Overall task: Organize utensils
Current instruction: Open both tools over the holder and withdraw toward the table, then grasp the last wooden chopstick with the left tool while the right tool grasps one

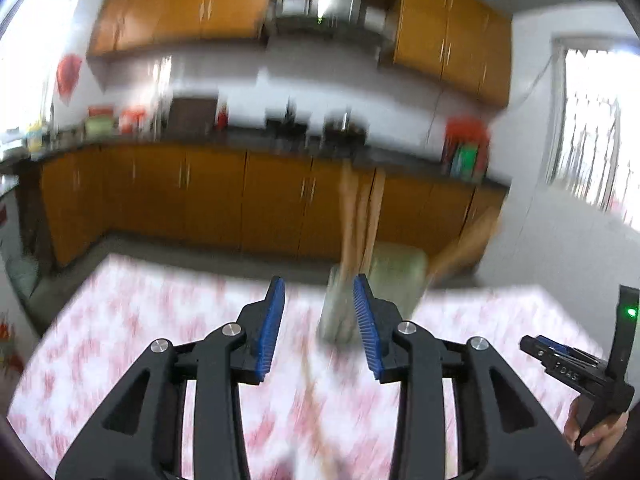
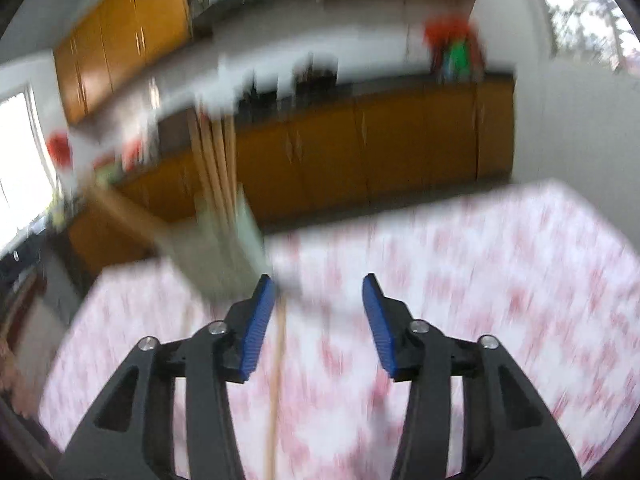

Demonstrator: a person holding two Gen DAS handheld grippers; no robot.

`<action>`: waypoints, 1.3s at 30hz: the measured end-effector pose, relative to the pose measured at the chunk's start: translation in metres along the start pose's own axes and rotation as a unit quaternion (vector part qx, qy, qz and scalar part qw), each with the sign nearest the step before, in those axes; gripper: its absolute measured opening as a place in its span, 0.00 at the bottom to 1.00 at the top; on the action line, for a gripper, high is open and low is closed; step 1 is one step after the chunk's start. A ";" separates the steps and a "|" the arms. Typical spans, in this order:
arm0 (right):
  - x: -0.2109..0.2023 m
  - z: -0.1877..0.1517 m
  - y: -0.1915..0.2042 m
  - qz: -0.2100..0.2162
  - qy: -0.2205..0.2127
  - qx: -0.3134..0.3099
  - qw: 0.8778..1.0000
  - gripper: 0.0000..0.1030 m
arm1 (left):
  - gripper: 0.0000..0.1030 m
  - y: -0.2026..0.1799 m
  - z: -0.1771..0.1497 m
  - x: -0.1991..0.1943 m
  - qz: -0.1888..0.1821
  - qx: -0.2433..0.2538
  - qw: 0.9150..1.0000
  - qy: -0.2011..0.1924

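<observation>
Both views are motion-blurred. A pale green utensil holder stands on the pink-patterned tablecloth with wooden utensils sticking up from it. My left gripper is open and empty, just in front of the holder. In the right wrist view the holder and its wooden sticks are at upper left. A wooden stick lies on the cloth by the left finger. My right gripper is open and empty; its body also shows in the left wrist view.
Orange kitchen cabinets and a dark counter with blurred items stand behind the table. The table's far edge runs just behind the holder. A bright window is on the right.
</observation>
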State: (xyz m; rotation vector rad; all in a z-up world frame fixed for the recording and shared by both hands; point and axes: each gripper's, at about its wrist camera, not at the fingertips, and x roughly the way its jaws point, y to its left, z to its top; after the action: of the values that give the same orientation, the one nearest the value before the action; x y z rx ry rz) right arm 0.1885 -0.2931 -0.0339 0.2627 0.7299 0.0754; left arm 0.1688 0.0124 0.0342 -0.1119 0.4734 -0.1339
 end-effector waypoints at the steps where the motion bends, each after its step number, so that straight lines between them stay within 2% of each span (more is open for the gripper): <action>1: 0.012 -0.015 0.002 0.016 0.030 0.002 0.999 0.32 | 0.36 0.002 -0.012 0.009 0.006 0.001 1.000 0.027; 3: 0.028 -0.040 0.012 0.036 0.064 -0.001 0.997 0.32 | 0.36 0.006 -0.037 0.028 0.006 -0.010 0.997 0.082; 6: 0.043 -0.067 0.033 0.041 0.093 -0.023 0.994 0.32 | 0.36 0.008 -0.072 0.053 -0.004 -0.040 0.988 0.152; 9: 0.052 -0.079 0.047 0.018 0.104 -0.052 0.993 0.32 | 0.36 0.004 -0.090 0.065 -0.005 -0.041 0.983 0.181; 11: 0.052 -0.082 0.050 0.000 0.097 -0.068 0.993 0.26 | 0.36 0.000 -0.099 0.067 -0.002 -0.031 0.982 0.188; 13: 0.055 -0.077 0.048 -0.004 0.099 -0.063 0.993 0.08 | 0.36 -0.006 -0.104 0.071 0.002 -0.018 0.981 0.193; 18: 0.051 -0.075 0.030 -0.010 0.093 -0.033 0.995 0.08 | 0.34 -0.015 -0.116 0.077 0.012 -0.003 0.978 0.206; 19: 0.052 -0.074 0.028 -0.010 0.093 -0.032 0.995 0.08 | 0.26 -0.017 -0.118 0.080 0.016 0.002 0.977 0.211; 20: 0.051 -0.074 0.027 -0.012 0.092 -0.033 0.995 0.08 | 0.14 -0.018 -0.119 0.084 0.019 0.004 0.976 0.219; 22: 0.050 -0.073 0.027 -0.014 0.091 -0.035 0.995 0.08 | 0.08 -0.016 -0.122 0.087 0.027 0.006 0.975 0.221; 24: 0.052 -0.072 0.027 -0.019 0.089 -0.038 0.995 0.08 | 0.08 -0.010 -0.119 0.088 0.027 0.002 0.975 0.223; 28: 0.057 -0.066 0.021 -0.035 0.082 -0.034 0.995 0.08 | 0.08 0.019 -0.107 0.093 0.061 -0.013 0.974 0.218; 30: 0.062 -0.061 0.017 -0.044 0.078 -0.035 0.995 0.08 | 0.08 0.034 -0.102 0.096 0.066 -0.020 0.973 0.220; 33: 0.069 -0.054 0.018 -0.060 0.076 -0.049 0.994 0.09 | 0.08 0.049 -0.097 0.097 0.075 -0.010 0.973 0.218; 39: 0.074 -0.053 0.022 -0.073 0.068 -0.069 0.993 0.10 | 0.08 0.047 -0.103 0.097 0.079 0.008 0.977 0.198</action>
State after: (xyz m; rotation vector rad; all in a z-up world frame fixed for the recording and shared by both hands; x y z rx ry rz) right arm 0.2083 -0.2491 -0.1137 0.0726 0.8741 0.0043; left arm 0.2119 0.0359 -0.1067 -0.0313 0.8775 -0.0017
